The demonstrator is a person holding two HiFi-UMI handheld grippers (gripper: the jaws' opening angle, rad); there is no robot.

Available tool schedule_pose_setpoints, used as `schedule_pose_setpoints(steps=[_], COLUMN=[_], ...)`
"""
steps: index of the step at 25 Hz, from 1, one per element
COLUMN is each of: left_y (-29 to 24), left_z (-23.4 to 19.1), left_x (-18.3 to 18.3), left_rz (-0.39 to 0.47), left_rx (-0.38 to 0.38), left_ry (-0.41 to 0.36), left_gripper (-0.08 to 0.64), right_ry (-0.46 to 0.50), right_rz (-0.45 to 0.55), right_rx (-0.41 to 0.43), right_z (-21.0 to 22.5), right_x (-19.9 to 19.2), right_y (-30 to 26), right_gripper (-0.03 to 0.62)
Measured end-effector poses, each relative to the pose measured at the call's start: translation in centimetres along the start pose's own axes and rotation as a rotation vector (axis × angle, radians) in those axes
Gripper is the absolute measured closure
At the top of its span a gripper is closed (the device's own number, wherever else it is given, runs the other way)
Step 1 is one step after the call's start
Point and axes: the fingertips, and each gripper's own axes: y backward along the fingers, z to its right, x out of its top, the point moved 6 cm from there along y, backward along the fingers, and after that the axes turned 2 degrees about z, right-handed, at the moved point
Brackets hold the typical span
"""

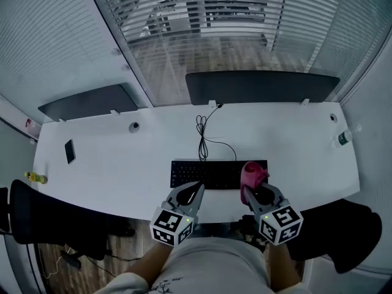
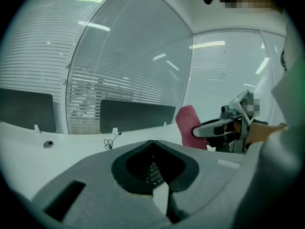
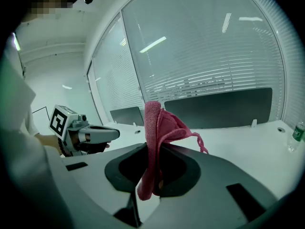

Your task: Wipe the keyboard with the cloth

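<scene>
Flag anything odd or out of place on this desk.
Nothing stands out. The keyboard lies square near the desk's front edge, cable looped behind it; the pink cloth is bunched in the right gripper.

No word, brand or number can be read anywhere. The left gripper [image 1: 197, 187] and right gripper [image 1: 252, 192] bear only black-and-white square markers [image 1: 173, 224], no letters. The key legends on the keyboard [image 1: 214, 174], just ahead of both grippers, are too small to read. So is the label of the bottle [image 1: 343, 138], well off to the right gripper's right.
</scene>
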Motion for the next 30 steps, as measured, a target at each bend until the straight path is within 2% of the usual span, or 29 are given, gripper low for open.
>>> schedule_pose_setpoints(steps=[6,30], left_y=[-0.2,-0.7], left_z=[-0.4,-0.5], left_x=[0.9,1.1], left_rz=[0.009,0.023], left_rx=[0.005,-0.010], left_ry=[-0.023,-0.010], left_gripper=[0.549,0.549], right_ry=[0.010,0.083], right_rz=[0.025,0.055], right_rx=[0.004,0.017], right_z=[-0.1,-0.7], right_x=[0.9,2.6], right_y=[0.0,-2.2], right_gripper=[0.534,0.534])
